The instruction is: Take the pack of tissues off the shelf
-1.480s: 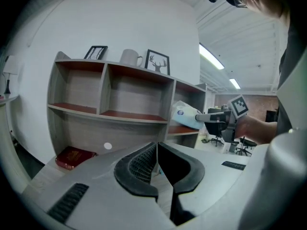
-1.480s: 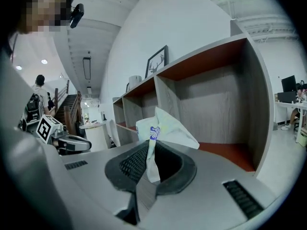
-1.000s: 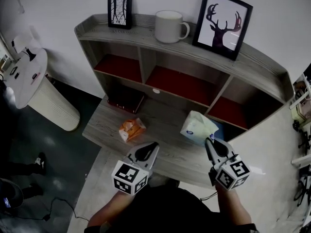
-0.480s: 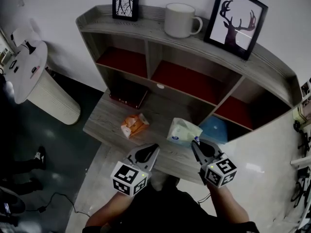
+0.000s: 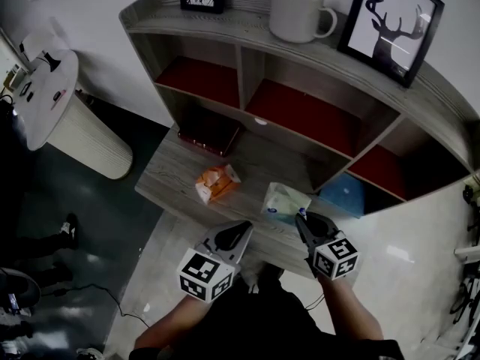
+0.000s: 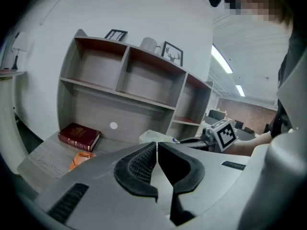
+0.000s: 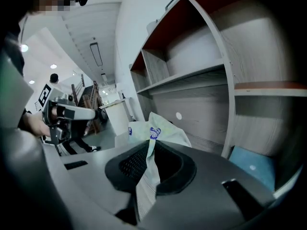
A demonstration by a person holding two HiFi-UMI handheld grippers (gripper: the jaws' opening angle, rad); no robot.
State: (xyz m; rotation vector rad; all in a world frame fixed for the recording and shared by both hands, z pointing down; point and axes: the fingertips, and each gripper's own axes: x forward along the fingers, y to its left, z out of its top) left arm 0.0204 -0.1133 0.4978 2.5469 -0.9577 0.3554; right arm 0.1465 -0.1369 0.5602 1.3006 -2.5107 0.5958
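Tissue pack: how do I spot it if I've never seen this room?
Find the grey shelf unit with red-lined cubbies. At the front of its lower board is the tissue pack, pinched by the right gripper. It is pale green, unlike the orange packet on its left and the blue box on its right.

you face a shelf [image 5: 240, 34] of matt grey wood grain, its bays [image 5: 199, 81] lined matt red. the tissue pack [image 5: 285, 201] wears thin, crinkled film with a soft sheen. your right gripper [image 7: 150, 143] has black, ribbed, matt pads [image 7: 129, 166]. the mug [image 5: 296, 13] looks smooth, white.
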